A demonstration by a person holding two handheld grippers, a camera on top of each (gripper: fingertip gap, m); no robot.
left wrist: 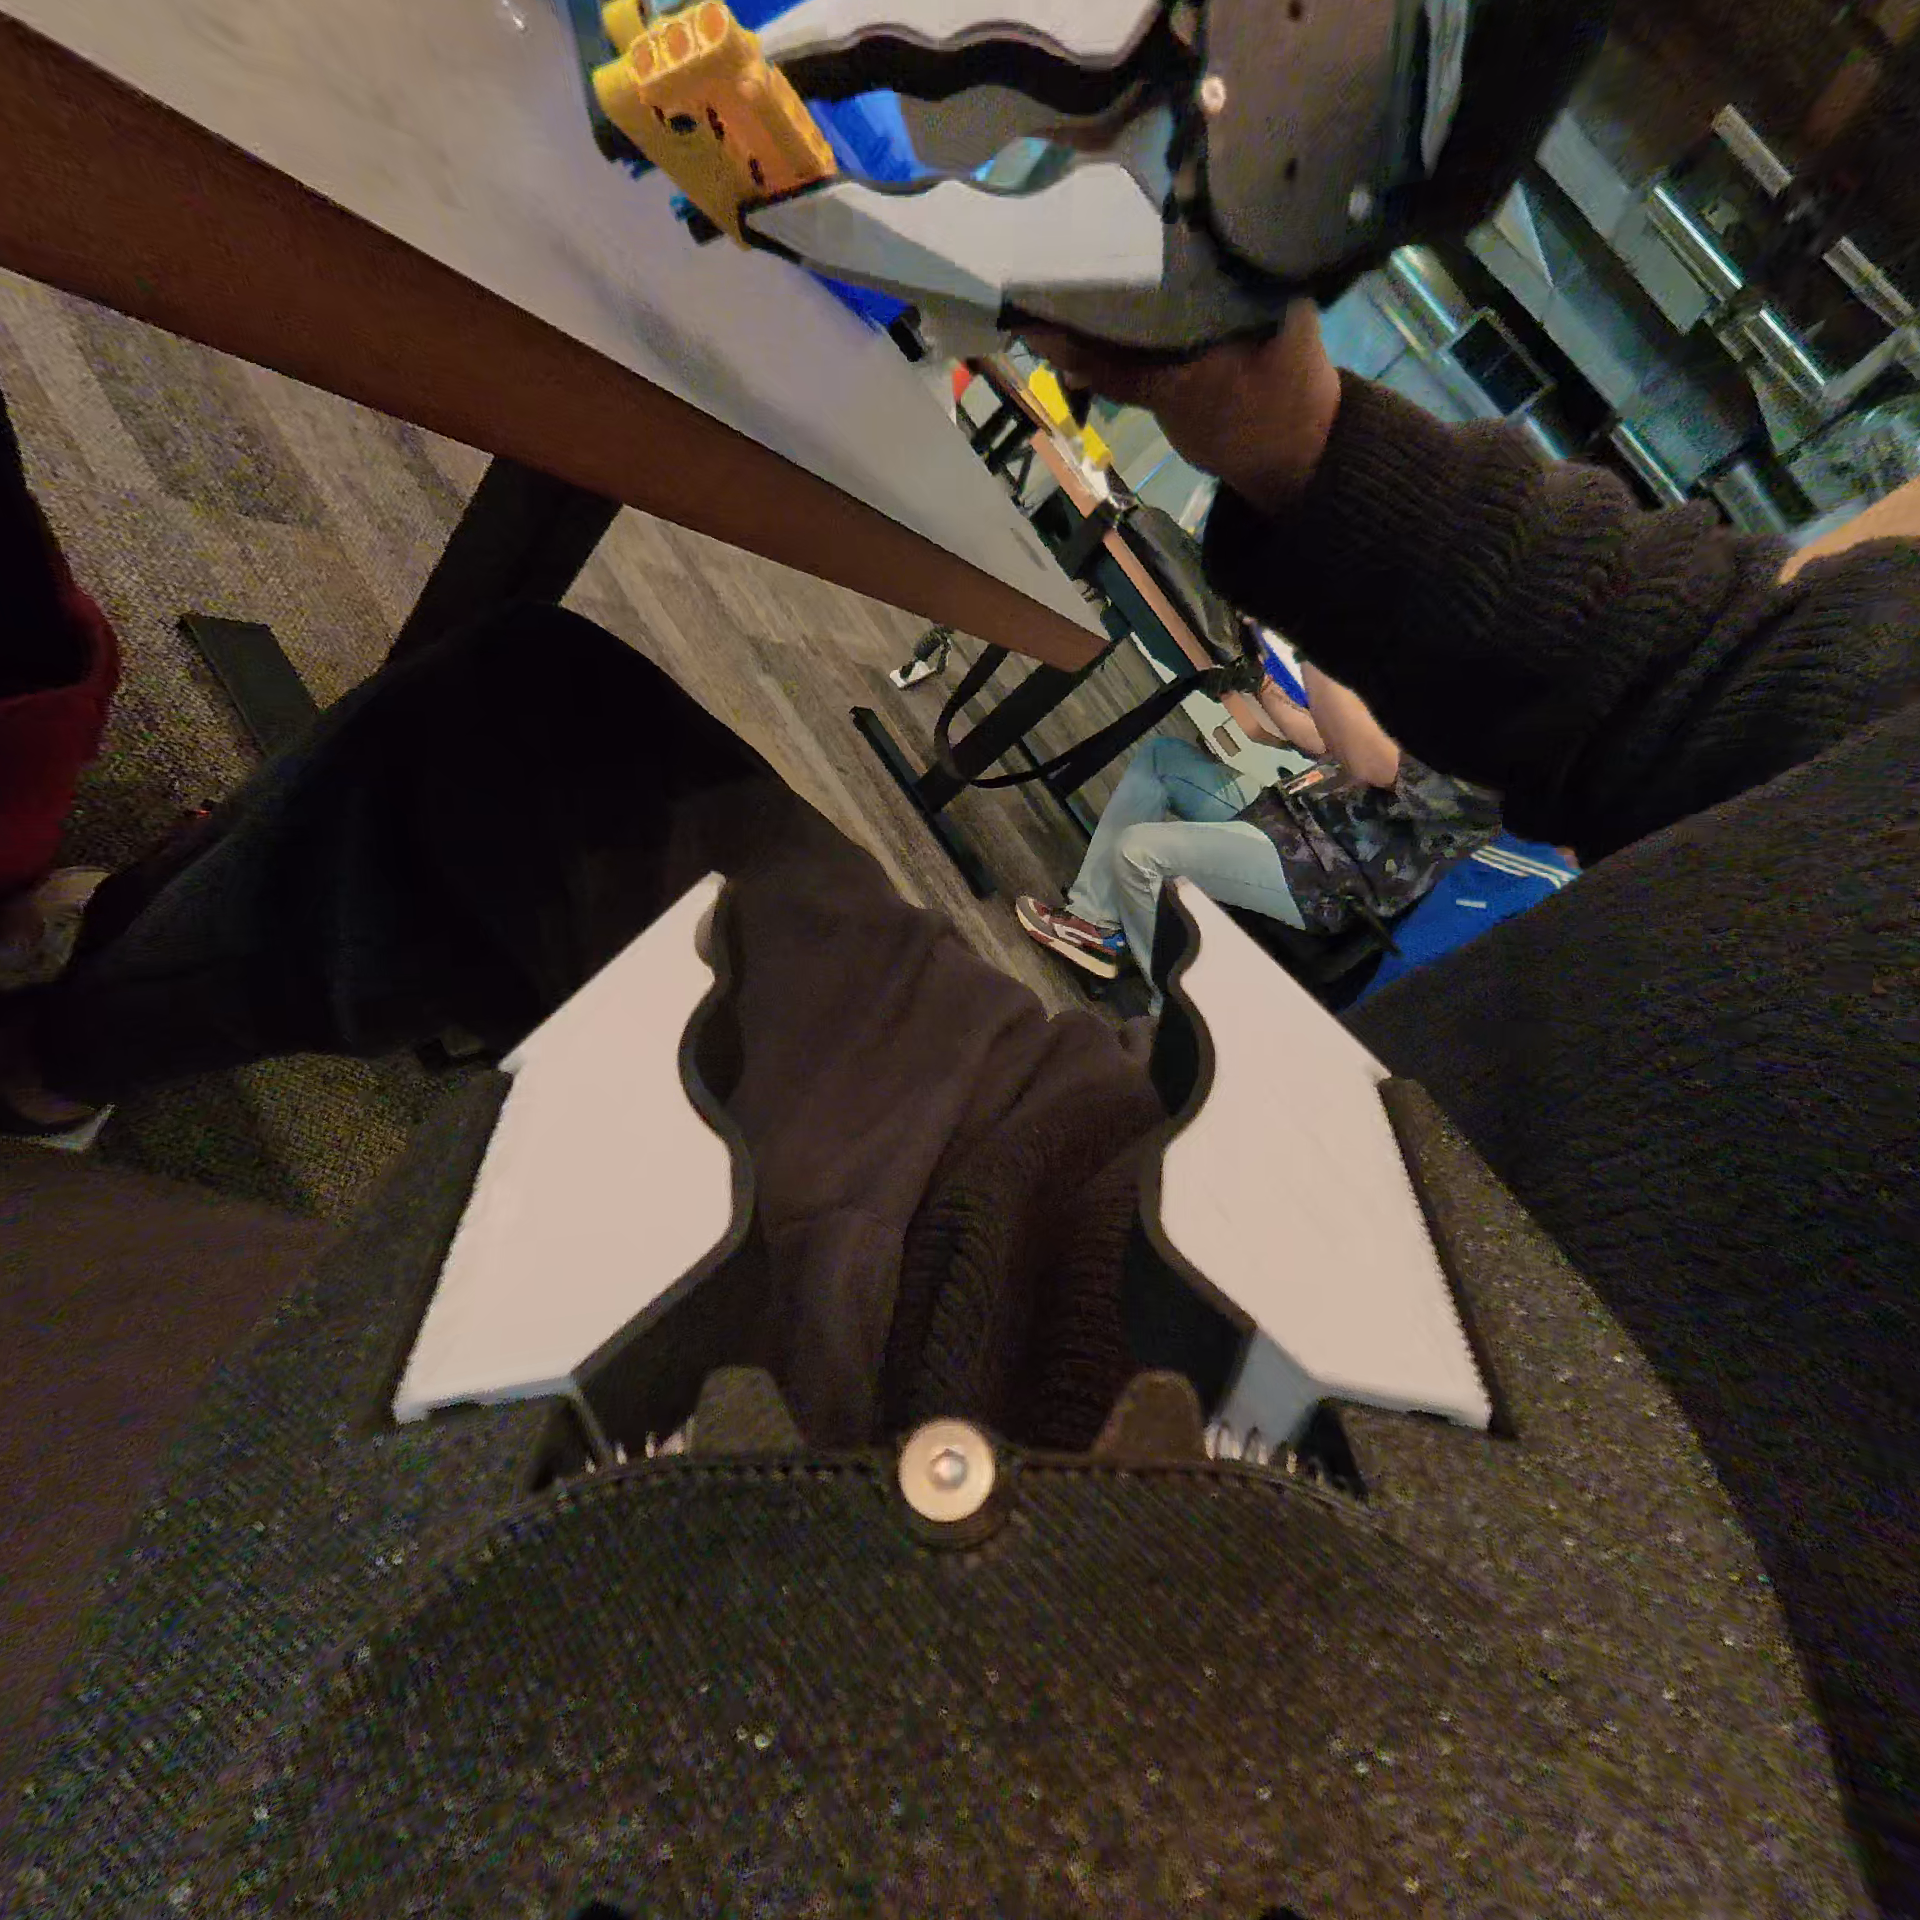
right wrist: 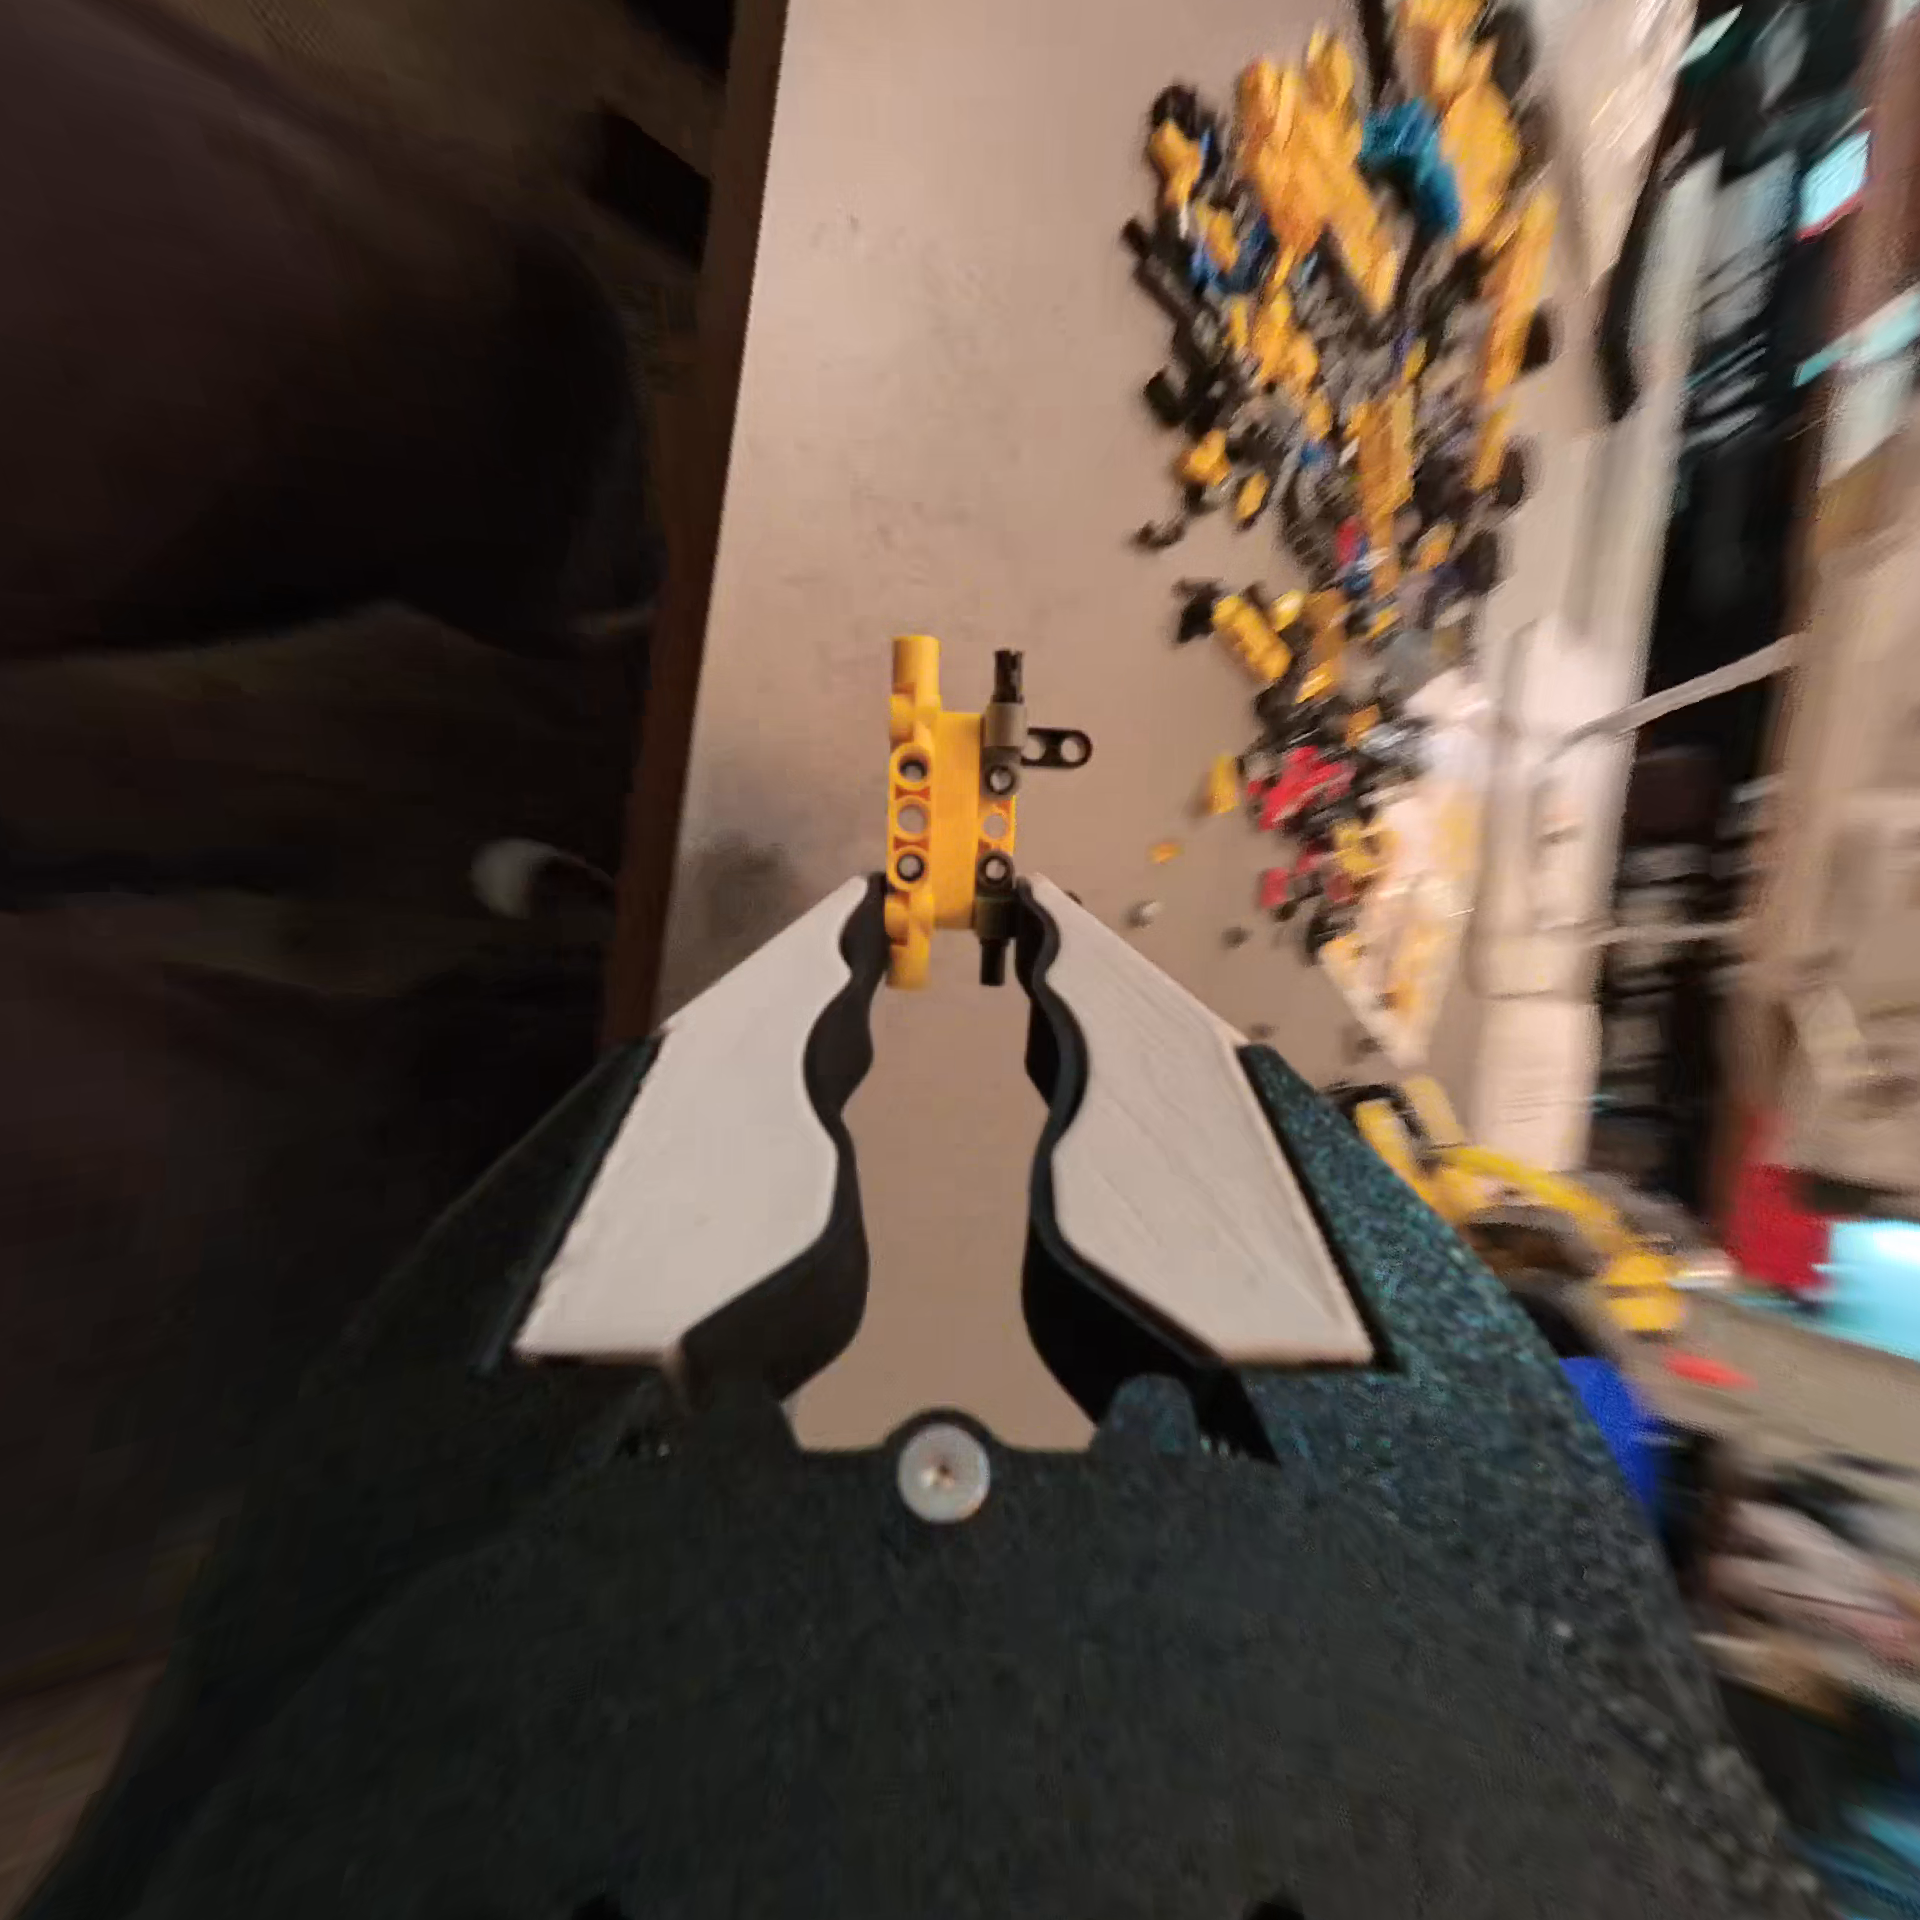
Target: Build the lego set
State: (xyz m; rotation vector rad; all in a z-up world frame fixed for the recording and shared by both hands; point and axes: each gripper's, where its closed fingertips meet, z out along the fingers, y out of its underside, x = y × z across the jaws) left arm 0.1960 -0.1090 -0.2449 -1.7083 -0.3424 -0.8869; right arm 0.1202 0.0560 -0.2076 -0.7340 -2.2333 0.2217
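Your right gripper (right wrist: 951, 909) is clenched on a small yellow brick assembly (right wrist: 940, 821), pinched at the very tips of the white fingers (right wrist: 727, 1122). The piece is a yellow block with round holes, with grey and black pins along one side and a thin black link sticking out beyond them. It is held up above the pale tabletop (right wrist: 914, 416), touching nothing but the fingers. Off to one side on that table lies a blurred scatter of loose bricks (right wrist: 1351, 416) — mostly yellow and black, with some blue and red.

Your left gripper (left wrist: 945, 925) is released: its two white fingers stand wide apart with nothing between them. It sits low, below the table's brown edge (left wrist: 436, 343), pointing over your dark-clothed lap (left wrist: 935, 1122) toward the carpeted floor (left wrist: 239, 468).

From the left wrist view you can see the right gripper (left wrist: 769, 145) higher up over the table, with the same yellow piece (left wrist: 717, 114) at its tips and your hand (left wrist: 1205, 405) in a dark knitted sleeve (left wrist: 1475, 592) behind it. Farther off — past the black table legs (left wrist: 977, 748) — a person (left wrist: 1195, 852) in light jeans is seated.
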